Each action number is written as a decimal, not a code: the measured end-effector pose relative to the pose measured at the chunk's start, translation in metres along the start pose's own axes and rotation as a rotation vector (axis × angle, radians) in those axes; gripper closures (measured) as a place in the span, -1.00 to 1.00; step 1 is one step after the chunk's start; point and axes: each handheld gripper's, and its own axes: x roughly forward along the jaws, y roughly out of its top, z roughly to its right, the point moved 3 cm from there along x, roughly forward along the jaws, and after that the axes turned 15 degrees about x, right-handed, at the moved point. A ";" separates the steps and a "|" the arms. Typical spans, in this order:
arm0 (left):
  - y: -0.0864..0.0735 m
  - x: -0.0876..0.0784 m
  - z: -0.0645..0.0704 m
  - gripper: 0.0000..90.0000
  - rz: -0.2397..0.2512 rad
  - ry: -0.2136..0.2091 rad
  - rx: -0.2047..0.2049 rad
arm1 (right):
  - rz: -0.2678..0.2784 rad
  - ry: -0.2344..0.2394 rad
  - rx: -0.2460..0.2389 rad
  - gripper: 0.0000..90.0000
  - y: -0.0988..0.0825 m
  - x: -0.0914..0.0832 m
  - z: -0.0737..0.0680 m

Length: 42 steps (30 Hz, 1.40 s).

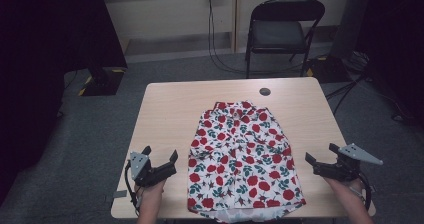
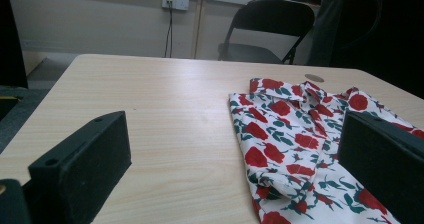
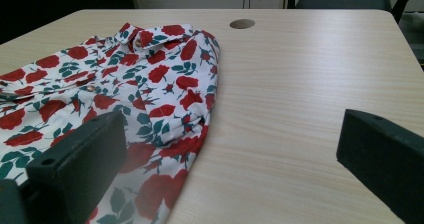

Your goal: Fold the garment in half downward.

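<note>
The flowery shirt (image 1: 240, 156) lay flat in the middle of the bench (image 1: 170, 109) (sleeves tucked in). The left gripper (image 1: 160, 158) and right gripper (image 1: 320, 154) waited beside it, jaws spread, holding nothing. Folding looked next: each should pinch a bottom corner.

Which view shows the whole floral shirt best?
The high view: the floral shirt lies flat with collar, both side edges and hem visible, hem at the table's near edge. The left gripper view shows its collar and one side at a low angle; the right gripper view shows the collar and the other side.
</note>
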 end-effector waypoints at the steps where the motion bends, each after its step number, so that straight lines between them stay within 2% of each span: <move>1: 0.001 0.001 0.000 -1.00 -0.002 -0.002 0.004 | -0.001 0.001 -0.003 -1.00 0.001 0.002 -0.001; 6: 0.004 0.006 -0.001 -1.00 -0.004 -0.015 0.013 | -0.014 0.008 -0.007 -1.00 0.005 0.011 -0.006; 13: 0.005 0.017 -0.003 -1.00 -0.043 -0.023 0.025 | -0.031 0.029 -0.018 -1.00 0.013 0.025 -0.015; 18: 0.007 0.025 -0.003 -1.00 -0.062 -0.026 0.024 | -0.045 0.028 -0.046 -1.00 0.020 0.036 -0.021; 30: 0.012 0.052 0.000 -0.99 -0.118 -0.074 0.041 | -0.086 0.026 -0.042 -1.00 0.032 0.060 -0.026; 42: 0.026 0.081 0.005 -1.00 -0.154 -0.113 0.059 | -0.110 0.022 -0.097 -1.00 0.046 0.080 -0.038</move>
